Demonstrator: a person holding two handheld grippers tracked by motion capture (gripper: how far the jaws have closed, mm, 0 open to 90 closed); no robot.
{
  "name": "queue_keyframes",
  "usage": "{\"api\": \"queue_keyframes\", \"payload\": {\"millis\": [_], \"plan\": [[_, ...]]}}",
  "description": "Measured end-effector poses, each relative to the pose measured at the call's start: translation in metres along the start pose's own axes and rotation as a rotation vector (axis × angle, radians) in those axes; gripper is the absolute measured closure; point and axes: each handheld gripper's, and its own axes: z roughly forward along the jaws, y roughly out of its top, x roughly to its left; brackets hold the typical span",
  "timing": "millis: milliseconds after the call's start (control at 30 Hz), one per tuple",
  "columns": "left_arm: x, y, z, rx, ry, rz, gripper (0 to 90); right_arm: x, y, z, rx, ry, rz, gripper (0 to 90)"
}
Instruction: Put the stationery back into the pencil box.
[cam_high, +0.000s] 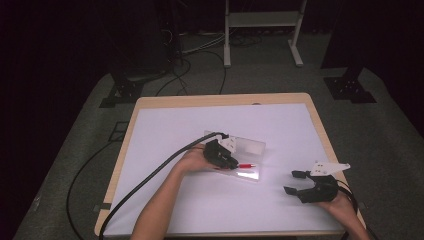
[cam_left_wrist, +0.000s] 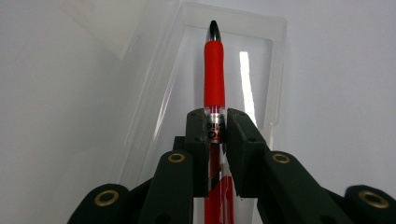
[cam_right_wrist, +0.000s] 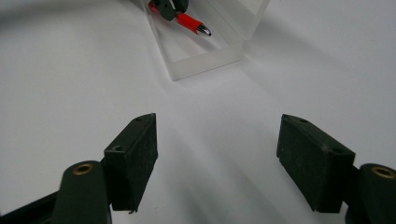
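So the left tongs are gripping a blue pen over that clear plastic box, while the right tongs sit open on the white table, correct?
Not quite: the pen is red, not blue, as the left gripper view shows plainly. The rest stands: the left tongs are shut on it over the clear plastic box, and the right tongs sit open on the white table.

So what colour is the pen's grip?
Red, with a silver-and-black tip; the pen shows best in the left gripper view.

White sheet (cam_high: 210, 130) on wooden table (cam_high: 220, 99), grey carpet (cam_high: 390, 140) (cables trailing), metal stand (cam_high: 262, 20)
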Motion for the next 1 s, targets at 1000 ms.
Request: {"api": "queue_keyframes", "payload": {"millis": [1000], "plan": [[-0.007,0.004,-0.011,-0.024,0.012,-0.016,73.6,-0.001,0.001,0.001,-0.007,-0.009,-0.003,28.2]]}}
